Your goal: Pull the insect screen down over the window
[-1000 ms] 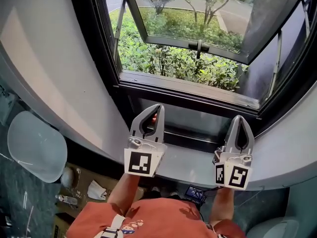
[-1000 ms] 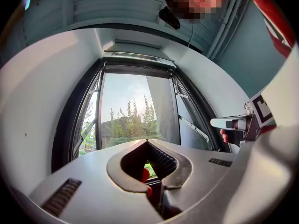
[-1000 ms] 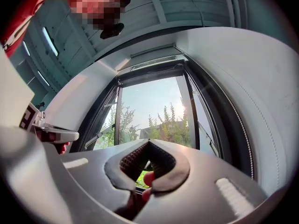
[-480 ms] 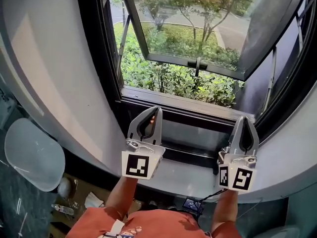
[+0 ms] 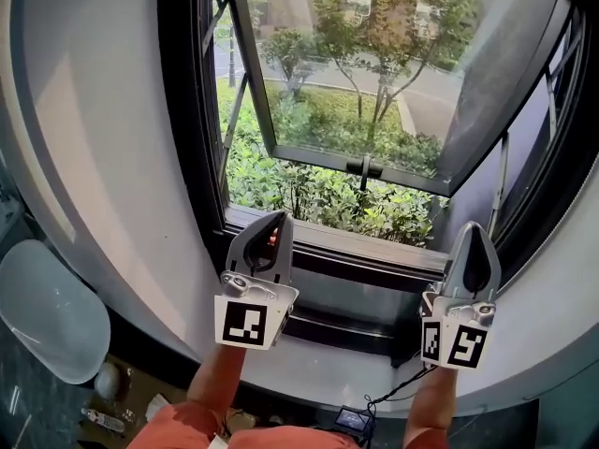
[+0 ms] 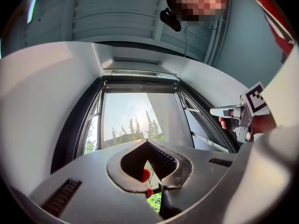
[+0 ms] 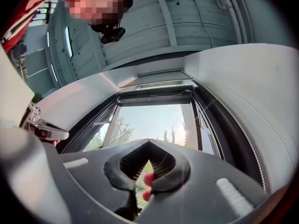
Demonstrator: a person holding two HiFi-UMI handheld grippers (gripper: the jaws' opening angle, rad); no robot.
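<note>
Head view is showing my left gripper (image 5: 277, 218) and right gripper (image 5: 473, 228) both closed on nothing, while I am judging the insect screen (image 6: 140, 86), apparently rolled up at 12 o'clock of the window (image 6: 138, 118), light, springy, best gripped by its stiff bar.

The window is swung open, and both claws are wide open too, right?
Not quite. The window is swung open, but both claws are shut. The left gripper view shows the left claw with its tips together, and the right gripper view shows the same for the right claw.
</note>
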